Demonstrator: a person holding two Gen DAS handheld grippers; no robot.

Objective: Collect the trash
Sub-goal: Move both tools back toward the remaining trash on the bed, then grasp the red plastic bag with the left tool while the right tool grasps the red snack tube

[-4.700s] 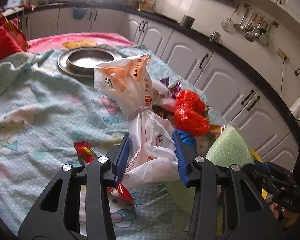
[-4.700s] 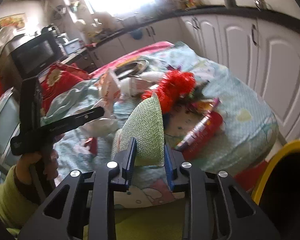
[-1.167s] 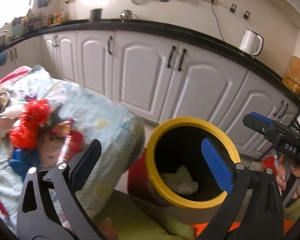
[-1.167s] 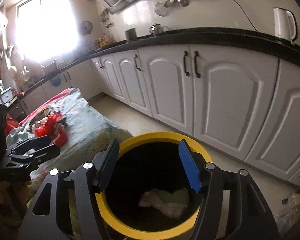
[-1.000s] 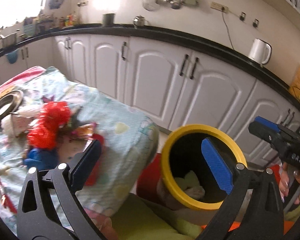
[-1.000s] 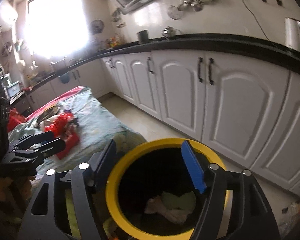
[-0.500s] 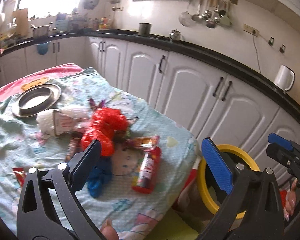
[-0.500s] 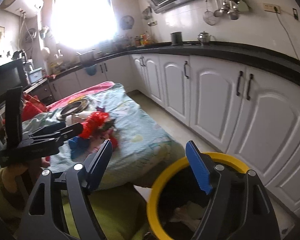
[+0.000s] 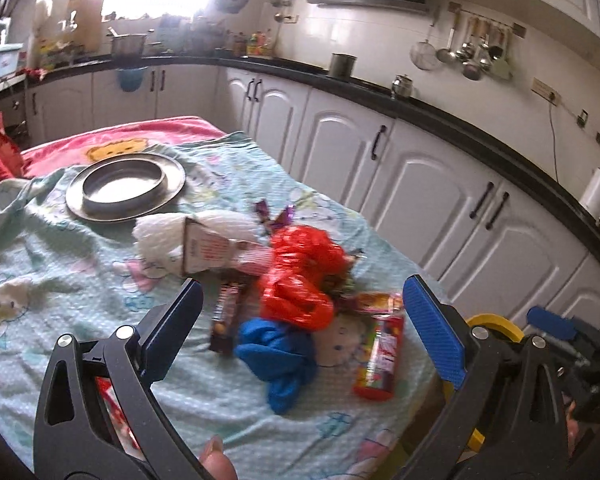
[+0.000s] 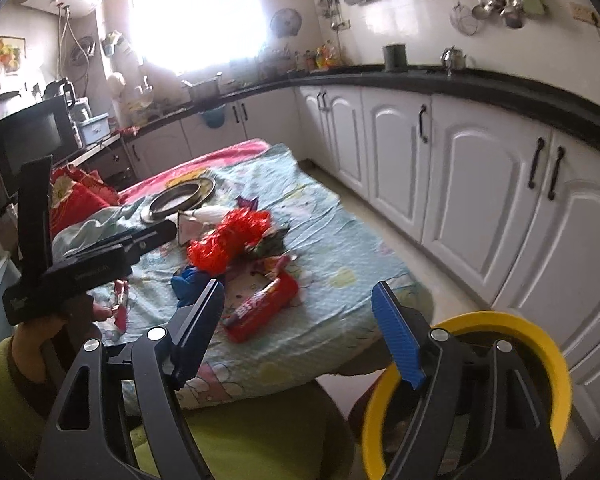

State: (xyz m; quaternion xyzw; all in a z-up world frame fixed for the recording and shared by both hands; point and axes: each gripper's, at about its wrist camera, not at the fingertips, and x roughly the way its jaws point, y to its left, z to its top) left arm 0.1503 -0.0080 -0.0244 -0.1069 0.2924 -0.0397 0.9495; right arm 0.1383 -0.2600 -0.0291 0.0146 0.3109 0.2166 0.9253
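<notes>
Both tools are empty with jaws apart. The left tool (image 9: 300, 312) hovers over the litter on the cloth-covered counter (image 9: 60, 280); the right tool (image 10: 298, 320), whose jaws have just been widening with nothing between them, is beside the yellow-rimmed bin (image 10: 540, 344), which stands on the floor just off the counter's near corner.

The red bag (image 9: 300, 276) lies mid-counter. Touching it on the near side is a blue bag (image 9: 280, 356). A red wrapper (image 9: 378, 356) lies just right of the blue bag, a dark bar (image 9: 224, 316) just left. Behind the red bag are a white carton (image 9: 208, 248) and, farther back, a metal plate (image 9: 124, 188).
</notes>
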